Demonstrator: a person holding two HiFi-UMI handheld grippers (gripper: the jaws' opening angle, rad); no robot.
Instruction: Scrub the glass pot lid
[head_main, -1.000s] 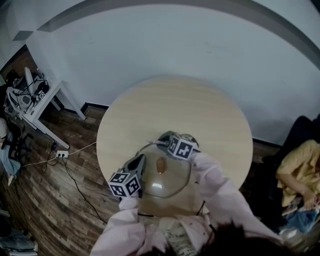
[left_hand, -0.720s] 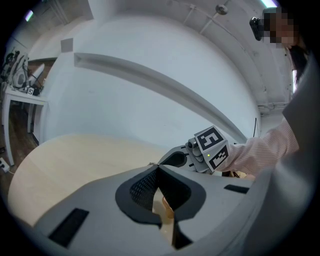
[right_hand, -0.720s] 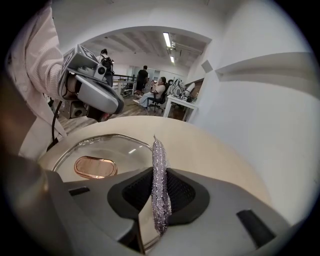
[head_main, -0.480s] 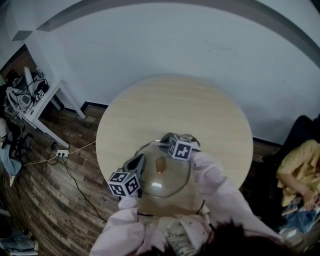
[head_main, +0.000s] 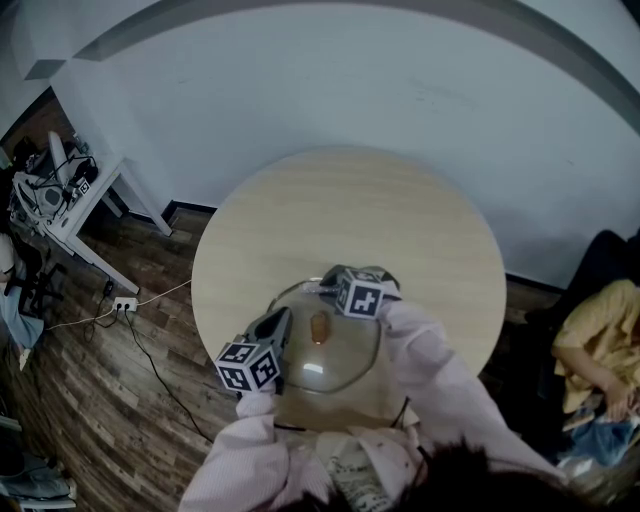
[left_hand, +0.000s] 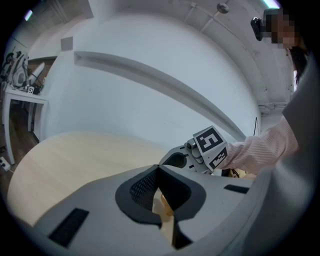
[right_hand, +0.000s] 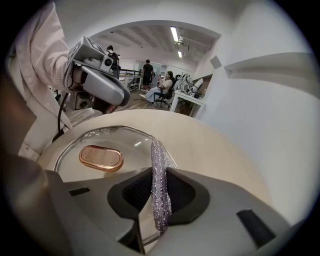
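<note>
The glass pot lid, at 6 o'clock on the surface, is pinched at its 9 o'clock rim by the left gripper jaws. The scouring pad, clamped in the right gripper jaws, is scarcely moved, so scrubbing is judged local.

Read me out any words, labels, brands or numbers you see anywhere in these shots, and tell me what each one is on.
No readable text in any view.
Left marker cube and right marker cube: black-and-white square patterns only, no letters or digits.
Lid knob: plain copper-coloured top, no print.
Glass pot lid: no marking visible.
Glittery scrubber: no label.
Gear on the white desk: too small and blurred to read.
</note>
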